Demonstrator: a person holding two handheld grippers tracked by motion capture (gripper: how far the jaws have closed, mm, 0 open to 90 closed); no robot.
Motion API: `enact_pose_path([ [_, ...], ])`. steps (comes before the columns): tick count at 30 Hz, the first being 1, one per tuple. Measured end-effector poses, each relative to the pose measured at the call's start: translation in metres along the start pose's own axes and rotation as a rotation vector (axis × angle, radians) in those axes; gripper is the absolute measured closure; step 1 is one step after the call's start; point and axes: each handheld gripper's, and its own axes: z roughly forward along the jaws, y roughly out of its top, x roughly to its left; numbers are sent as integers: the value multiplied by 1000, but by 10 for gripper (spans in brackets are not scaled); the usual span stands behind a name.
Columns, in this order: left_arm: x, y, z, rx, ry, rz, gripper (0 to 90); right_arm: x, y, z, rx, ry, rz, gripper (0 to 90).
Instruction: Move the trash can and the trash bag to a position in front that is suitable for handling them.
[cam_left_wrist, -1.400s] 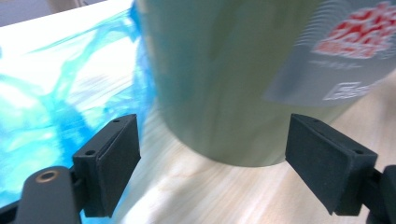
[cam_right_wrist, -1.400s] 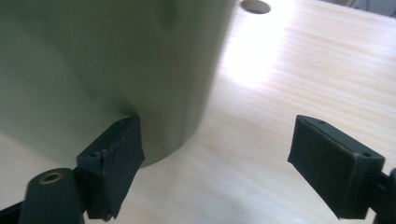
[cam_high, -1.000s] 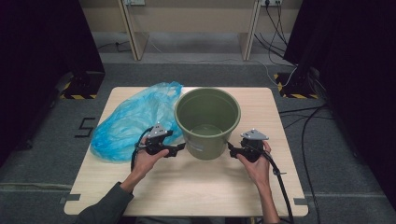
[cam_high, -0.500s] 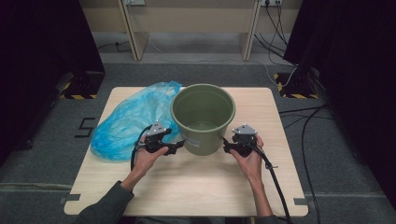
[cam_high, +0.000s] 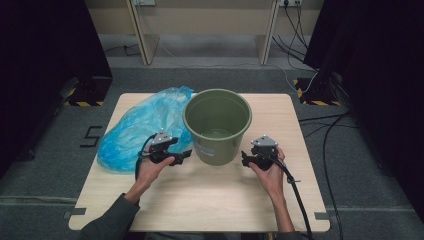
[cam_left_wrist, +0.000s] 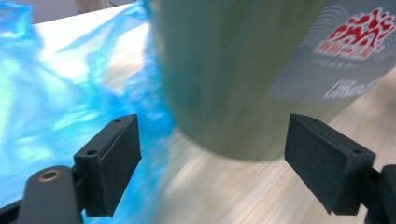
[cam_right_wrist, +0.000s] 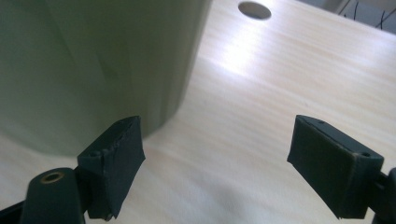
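Observation:
A green plastic bucket (cam_high: 217, 124) stands upright in the middle of the wooden table (cam_high: 210, 195), seemingly empty. A crumpled blue plastic bag (cam_high: 137, 127) lies to its left, touching its side. My left gripper (cam_high: 186, 155) is open at the bucket's lower left, jaws wide, with the bucket wall (cam_left_wrist: 243, 70) and the bag (cam_left_wrist: 56, 93) close ahead. My right gripper (cam_high: 245, 159) is open at the bucket's lower right. In the right gripper view the bucket (cam_right_wrist: 93, 65) rises just past the left jaw and bare table lies between the jaws.
A label with a red logo (cam_left_wrist: 359, 37) is stuck on the bucket's side. A round hole (cam_right_wrist: 254, 9) is cut in the tabletop beyond the right gripper. Cables (cam_high: 295, 195) trail from the grippers toward the table's front edge. Dark floor surrounds the table.
The bucket has shifted slightly left and nearer to me. Both grippers have closed in on its base, the right one moving left.

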Motion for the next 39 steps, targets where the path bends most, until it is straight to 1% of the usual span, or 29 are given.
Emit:
enact_pose_path([
  [2, 12, -3, -14, 6, 33, 5, 176, -4, -12, -7, 19, -15, -7, 180],
  [3, 28, -8, -31, 7, 71, -11, 174, -5, -17, -9, 24, -21, -6, 180],
  [4, 35, -10, -38, 10, 84, -19, 173, -7, -21, -12, 30, -26, -3, 180],
  [5, 35, -10, -38, 10, 84, -19, 173, -7, -21, -12, 30, -26, -3, 180],
  [6, 48, -14, -51, 19, 115, -34, 173, -8, -25, -13, 34, -28, -1, 180],
  [7, 54, -15, -57, 21, 136, -41, 173, -10, -31, -16, 40, -29, 8, 181],
  [8, 66, -19, -73, 30, 177, -47, 173, -12, -37, -20, 50, -23, 6, 182],
  [9, 66, -19, -73, 30, 177, -47, 173, -12, -37, -20, 50, -23, 6, 182],
  [11, 82, -26, -90, 47, 224, -59, 175, -15, -44, -23, 54, -18, 16, 183],
  [12, 94, -32, -101, 61, 270, -71, 196, -17, -50, -24, 67, -24, 28, 183],
  [13, 94, -32, -101, 61, 270, -71, 234, -18, -51, -24, 74, -29, 21, 183],
  [14, 105, -42, -111, 83, 304, -88, 262, -19, -53, -25, 78, -31, 17, 183],
  [15, 105, -42, -111, 83, 304, -88, 267, -19, -53, -25, 78, -31, 17, 183],
  [17, 113, -54, -117, 125, 296, -105, 343, -20, -55, -27, 76, -30, 29, 186],
  [19, 113, -57, -117, 139, 286, -106, 520, -20, -55, -28, 75, -28, 28, 186],
  [20, 111, -63, -116, 170, 265, -82, 520, -20, -56, -28, 69, -26, 27, 186],
  [22, 104, -69, -113, 207, 230, -53, 671, -20, -57, -29, 69, -22, 38, 186],
  [23, 104, -69, -113, 207, 230, -53, 693, -20, -57, -29, 69, -22, 38, 186],
  [25, 94, -72, -111, 218, 179, -37, 730, -20, -58, -29, 71, -20, 37, 186],
  [26, 85, -73, -110, 244, 140, -8, 763, -20, -59, -29, 70, -16, 32, 186],
  [27, 85, -73, -110, 244, 140, -8, 767, -20, -59, -29, 70, -16, 32, 186],
  [29, 71, -72, -110, 252, 92, 21, 768, -20, -60, -30, 71, -20, 45, 186],
  [30, 59, -69, -110, 218, 68, 22, 774, -21, -61, -31, 68, -22, 44, 186],
  [31, 59, -69, -110, 218, 68, 22, 773, -21, -61, -31, 68, -22, 44, 186],
  [33, 47, -68, -106, 241, 25, 52, 759, -22, -62, -32, 67, -21, 47, 186],
  [36, 35, -66, -94, 225, 0, 55, 708, -22, -63, -33, 70, -23, 48, 186],
  [37, 32, -66, -90, 212, 3, 52, 708, -22, -63, -33, 70, -23, 48, 186],
  [38, 26, -65, -83, 187, 10, 53, 662, -22, -63, -35, 69, -19, 51, 186],
  [39, 26, -65, -83, 187, 10, 53, 634, -22, -63, -35, 69, -19, 51, 186],
])
